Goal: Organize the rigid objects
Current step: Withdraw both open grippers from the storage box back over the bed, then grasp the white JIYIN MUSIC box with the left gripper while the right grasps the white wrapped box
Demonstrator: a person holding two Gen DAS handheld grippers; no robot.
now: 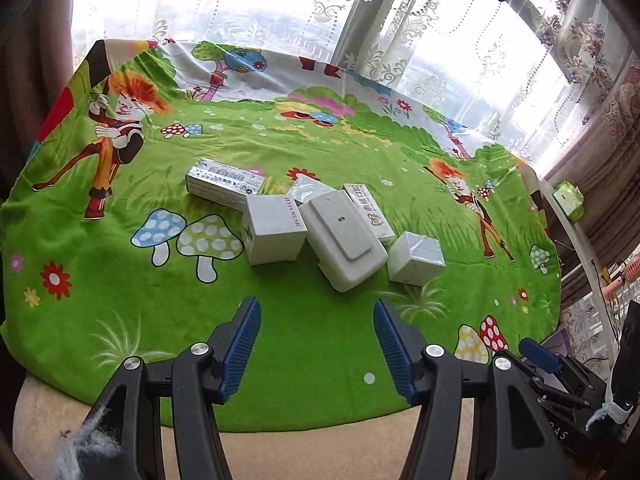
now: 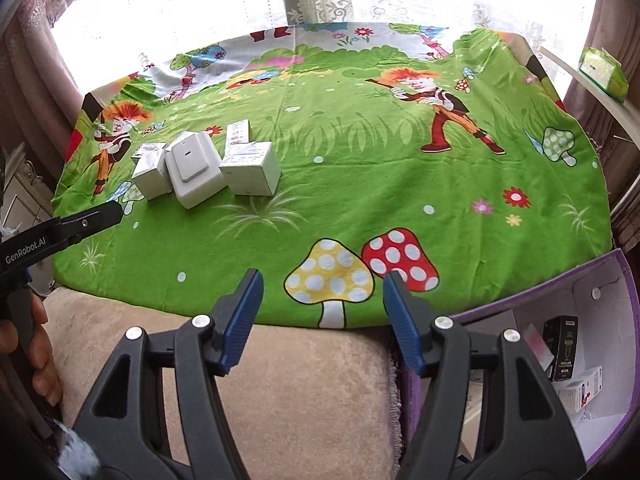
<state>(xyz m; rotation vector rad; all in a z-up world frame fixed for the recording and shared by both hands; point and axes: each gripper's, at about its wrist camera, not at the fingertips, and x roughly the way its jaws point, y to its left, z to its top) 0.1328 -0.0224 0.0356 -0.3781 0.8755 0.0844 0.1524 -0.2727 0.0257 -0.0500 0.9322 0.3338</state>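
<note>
Both tongs stand open and hold nothing: the left gripper [image 1: 318, 344] hovers just short of the white boxes [image 1: 320, 220], the right gripper [image 2: 322, 320] beside the purple box [image 2: 612, 272]. That purple box already holds a few small packages [image 2: 576, 364]. About six white boxes remain heaped on the green cloth [image 2: 360, 184], well apart from it, so most sorting looks left to do

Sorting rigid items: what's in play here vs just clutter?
Job:
white boxes
white plastic unit
purple bin, some boxes already inside
left gripper and right gripper, both open and empty

Lying about:
cartoon cloth
green tissue pack
lace curtains
</note>
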